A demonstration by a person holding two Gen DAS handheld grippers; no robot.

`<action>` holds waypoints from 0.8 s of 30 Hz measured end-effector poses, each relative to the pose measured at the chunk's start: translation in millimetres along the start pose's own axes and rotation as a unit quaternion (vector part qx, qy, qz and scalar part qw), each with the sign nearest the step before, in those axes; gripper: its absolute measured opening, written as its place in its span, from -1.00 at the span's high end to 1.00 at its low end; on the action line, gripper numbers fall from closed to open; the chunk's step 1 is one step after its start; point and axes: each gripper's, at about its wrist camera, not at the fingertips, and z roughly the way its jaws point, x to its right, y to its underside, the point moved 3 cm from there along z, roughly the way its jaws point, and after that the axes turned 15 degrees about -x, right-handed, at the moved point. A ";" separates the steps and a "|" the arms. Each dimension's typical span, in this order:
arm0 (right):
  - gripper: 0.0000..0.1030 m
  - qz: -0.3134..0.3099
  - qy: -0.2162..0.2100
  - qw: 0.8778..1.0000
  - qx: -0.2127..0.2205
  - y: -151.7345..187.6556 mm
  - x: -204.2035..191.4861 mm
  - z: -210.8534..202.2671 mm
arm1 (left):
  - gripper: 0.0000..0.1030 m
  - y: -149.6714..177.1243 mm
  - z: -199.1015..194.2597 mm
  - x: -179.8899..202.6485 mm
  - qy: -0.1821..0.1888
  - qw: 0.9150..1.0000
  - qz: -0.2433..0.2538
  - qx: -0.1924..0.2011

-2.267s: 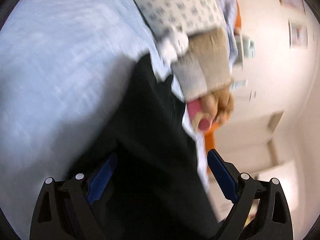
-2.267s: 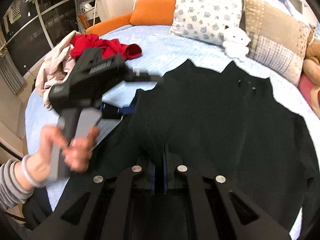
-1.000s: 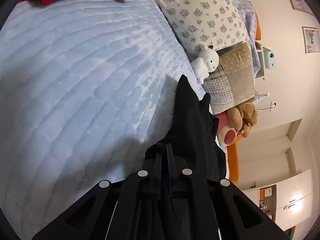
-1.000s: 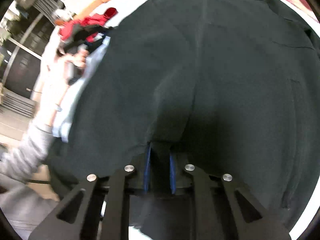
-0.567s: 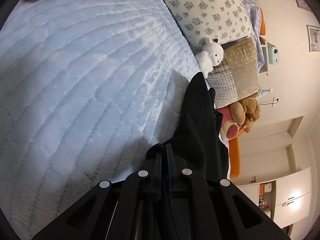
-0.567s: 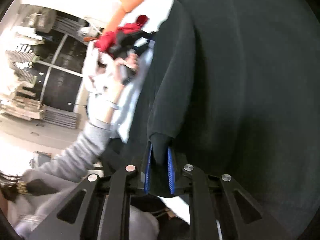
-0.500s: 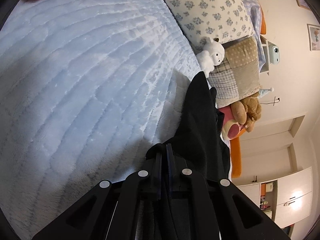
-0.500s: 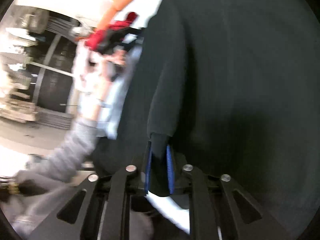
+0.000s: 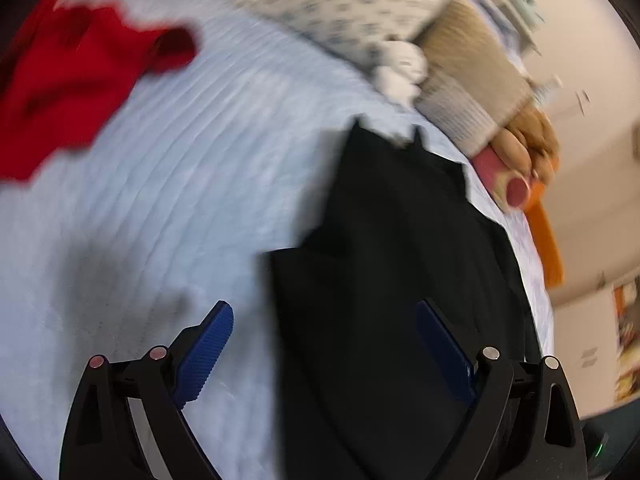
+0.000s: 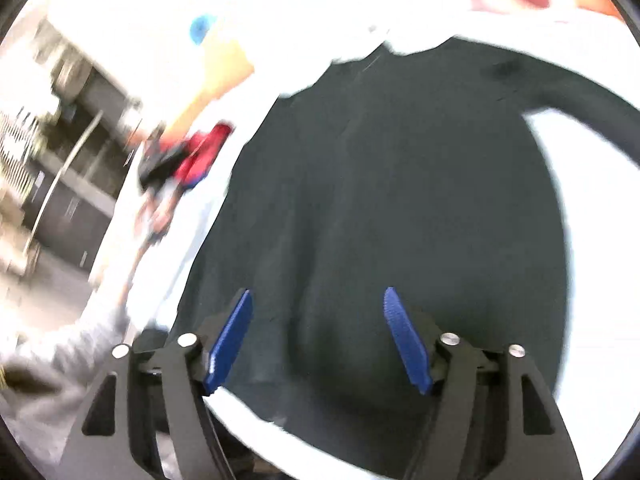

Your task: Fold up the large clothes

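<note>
On the pale blue bed (image 9: 168,184) lies the black garment (image 9: 392,264), spread flat with its collar toward the pillows (image 9: 360,4). Above it, the left hand-held gripper (image 9: 320,344) has its jaws opening, blue pads wide apart, nothing pinched between them; the cloth's folded edge lies below the gap. Likewise the right hand-held gripper (image 10: 320,336) is opening over the garment's lower part, pads clear of the fabric. Red clothing (image 9: 60,88) sits bunched at the bed's far left, well apart. A white plush toy (image 9: 400,68) rests against the pillows. Both views are blurred.
</note>
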 end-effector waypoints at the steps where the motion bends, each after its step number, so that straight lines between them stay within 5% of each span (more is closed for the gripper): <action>1: -0.35 0.023 0.012 0.999 0.025 -2.6 23.8 -18.8 | -0.84 -1.3 -6.9 25.0 0.011 1.000 0.022 -0.001; 4: -0.36 0.094 0.059 0.990 0.090 -7.9 99.1 -70.5 | -0.88 -6.9 -1.4 84.3 0.038 0.997 0.061 -0.023; 9: -0.59 0.220 0.119 0.955 0.160 -14.4 234.7 -139.2 | -0.88 -21.7 63.6 203.5 -0.007 0.987 0.145 -0.072; 14: -0.58 0.316 0.134 0.925 0.160 -19.4 336.1 -157.7 | -0.88 -22.1 135.3 290.6 0.001 0.978 0.175 -0.116; 20: -0.58 0.351 0.153 0.916 0.122 -25.3 375.2 -139.8 | -0.88 -10.3 197.4 343.9 -0.005 0.971 0.187 -0.150; 23: -0.33 0.344 0.157 0.921 0.094 -34.4 382.8 -126.6 | -0.88 -7.2 219.4 360.1 -0.028 0.967 0.201 -0.155; 24: 0.08 0.343 0.158 0.922 0.088 -35.6 383.5 -124.8 | -0.88 -6.3 223.7 363.0 -0.033 0.966 0.203 -0.155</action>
